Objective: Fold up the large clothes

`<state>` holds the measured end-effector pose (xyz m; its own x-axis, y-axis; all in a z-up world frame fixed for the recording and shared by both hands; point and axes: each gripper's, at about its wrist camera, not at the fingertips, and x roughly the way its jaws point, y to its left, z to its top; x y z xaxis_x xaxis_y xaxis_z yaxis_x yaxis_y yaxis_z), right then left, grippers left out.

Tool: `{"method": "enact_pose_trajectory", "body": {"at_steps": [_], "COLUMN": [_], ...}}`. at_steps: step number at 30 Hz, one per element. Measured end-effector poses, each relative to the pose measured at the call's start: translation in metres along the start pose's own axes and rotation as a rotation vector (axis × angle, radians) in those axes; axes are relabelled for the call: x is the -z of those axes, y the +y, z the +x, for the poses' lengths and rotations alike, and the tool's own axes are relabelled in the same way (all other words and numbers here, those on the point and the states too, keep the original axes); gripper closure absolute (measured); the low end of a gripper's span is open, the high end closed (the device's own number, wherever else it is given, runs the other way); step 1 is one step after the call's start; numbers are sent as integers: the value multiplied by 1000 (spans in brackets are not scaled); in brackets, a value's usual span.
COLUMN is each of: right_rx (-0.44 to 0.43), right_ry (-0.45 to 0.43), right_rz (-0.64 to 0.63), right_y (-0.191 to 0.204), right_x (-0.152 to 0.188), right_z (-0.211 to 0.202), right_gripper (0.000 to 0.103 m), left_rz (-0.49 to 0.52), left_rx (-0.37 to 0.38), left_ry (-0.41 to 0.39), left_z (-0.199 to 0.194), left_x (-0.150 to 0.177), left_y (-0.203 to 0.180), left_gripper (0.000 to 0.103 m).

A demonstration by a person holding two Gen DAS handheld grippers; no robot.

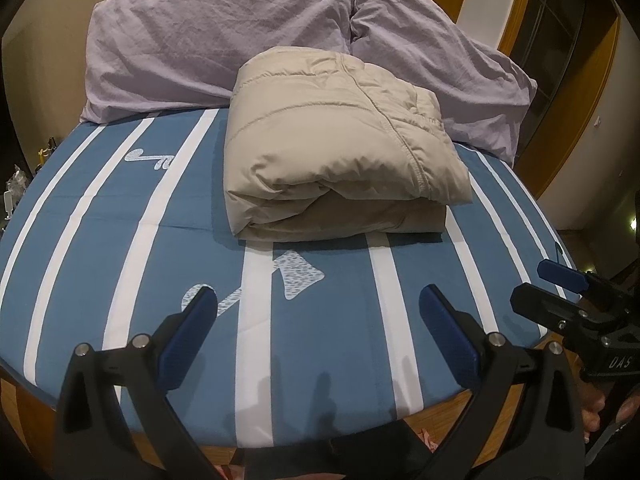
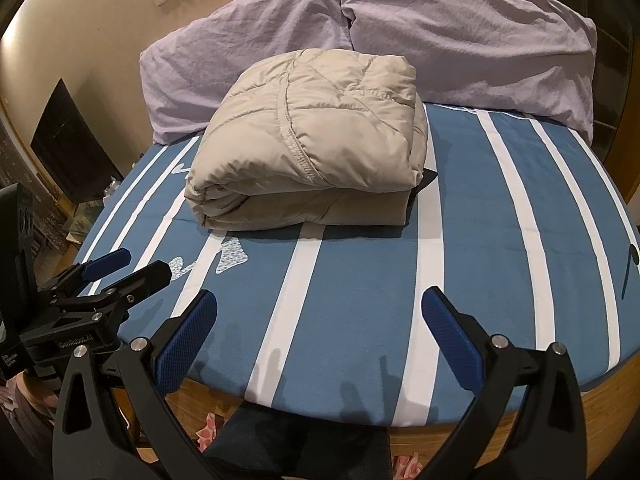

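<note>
A beige padded jacket (image 1: 336, 152) lies folded into a thick square bundle on the blue and white striped bed sheet (image 1: 100, 216). It also shows in the right wrist view (image 2: 312, 148). My left gripper (image 1: 318, 300) is open and empty, held near the bed's front edge, well short of the jacket. My right gripper (image 2: 320, 304) is open and empty too, at the front edge to the right of the left one. The right gripper shows at the right edge of the left wrist view (image 1: 560, 280). The left gripper shows at the left of the right wrist view (image 2: 128, 268).
Two lilac pillows (image 1: 208, 40) (image 1: 436, 64) lie behind the jacket against the wall. A wooden bed frame (image 2: 608, 392) runs under the mattress. A wooden door frame (image 1: 568, 92) stands to the right. Clutter (image 2: 80, 216) sits left of the bed.
</note>
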<state>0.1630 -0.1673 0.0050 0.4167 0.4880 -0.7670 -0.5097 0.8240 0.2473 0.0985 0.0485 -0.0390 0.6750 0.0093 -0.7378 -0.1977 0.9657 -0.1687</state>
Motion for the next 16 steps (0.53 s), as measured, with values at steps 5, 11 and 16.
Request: {"method": "enact_pose_trajectory", "body": {"at_steps": [5,11,16], "right_rx": [-1,0,-2], "right_ry": [2,2,4], "right_rz": [-1,3,5], "right_y": [0,0,-1], "right_x": [0,0,2], "right_z": [2,2,4], "right_gripper": [1,1,1], "left_rz": [1,0,0], "left_rx": [1,1,-1], "left_ry": [1,1,1], "left_z": [1,1,1], "left_x": [0,0,-1], "left_y": [0,0,-1], "left_gripper": [2,2,2]}}
